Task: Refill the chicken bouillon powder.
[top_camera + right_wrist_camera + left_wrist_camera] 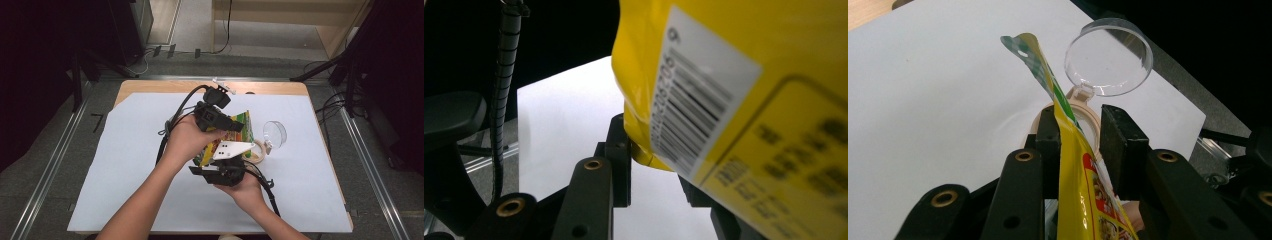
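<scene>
Yellow packet [235,131] clamped in both the left gripper [1079,137] and right gripper [651,160], above a jar [1088,125] with open lid [1109,57].

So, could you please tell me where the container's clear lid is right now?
In the high view the clear lid stands flipped open right of the yellow packet, hinged to the beige container on the white sheet.
</scene>
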Action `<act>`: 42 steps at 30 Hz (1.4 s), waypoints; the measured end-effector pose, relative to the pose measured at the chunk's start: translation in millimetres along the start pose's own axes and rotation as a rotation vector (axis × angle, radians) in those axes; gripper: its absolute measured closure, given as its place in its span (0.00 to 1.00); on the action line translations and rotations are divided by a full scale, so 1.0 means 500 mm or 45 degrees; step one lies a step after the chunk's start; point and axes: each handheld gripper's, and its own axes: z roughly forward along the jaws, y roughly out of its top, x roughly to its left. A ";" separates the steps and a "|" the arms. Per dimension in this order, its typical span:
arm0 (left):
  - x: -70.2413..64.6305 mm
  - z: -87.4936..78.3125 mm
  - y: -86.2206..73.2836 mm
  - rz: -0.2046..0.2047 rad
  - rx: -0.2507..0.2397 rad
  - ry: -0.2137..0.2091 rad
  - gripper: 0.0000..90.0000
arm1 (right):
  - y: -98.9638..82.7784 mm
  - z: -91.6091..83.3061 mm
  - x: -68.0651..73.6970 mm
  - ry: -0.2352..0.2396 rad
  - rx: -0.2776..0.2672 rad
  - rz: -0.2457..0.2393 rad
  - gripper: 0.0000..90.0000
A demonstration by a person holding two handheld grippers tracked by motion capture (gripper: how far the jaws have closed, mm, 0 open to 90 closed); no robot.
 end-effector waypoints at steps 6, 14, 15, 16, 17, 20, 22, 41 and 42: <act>-0.004 0.007 0.010 0.011 0.007 0.006 0.79 | 0.000 -0.005 -0.007 -0.011 -0.008 0.014 0.79; 0.002 0.015 0.013 -0.009 0.025 0.000 0.80 | -0.001 -0.007 -0.013 -0.017 0.003 0.021 0.78; 0.002 0.015 0.013 -0.010 0.026 0.000 0.80 | -0.001 -0.007 -0.013 -0.017 0.004 0.023 0.78; 0.003 0.016 0.013 -0.011 0.028 -0.005 0.80 | 0.000 -0.007 -0.013 -0.016 0.005 0.026 0.78; 0.004 0.016 0.014 -0.013 0.028 -0.007 0.80 | 0.000 -0.007 -0.014 -0.014 0.008 0.027 0.78; 0.006 0.017 0.018 -0.017 0.034 -0.003 0.80 | 0.002 -0.008 -0.015 -0.009 0.003 0.039 0.78; 0.010 0.018 0.020 -0.029 0.036 -0.009 0.80 | 0.006 -0.010 -0.016 -0.002 0.008 0.059 0.78; 0.015 0.018 0.009 -0.025 0.017 -0.009 0.79 | 0.003 -0.006 -0.018 -0.009 0.048 0.044 0.78; 0.016 0.018 0.008 -0.025 0.015 -0.010 0.79 | 0.003 -0.005 -0.018 -0.009 0.050 0.041 0.78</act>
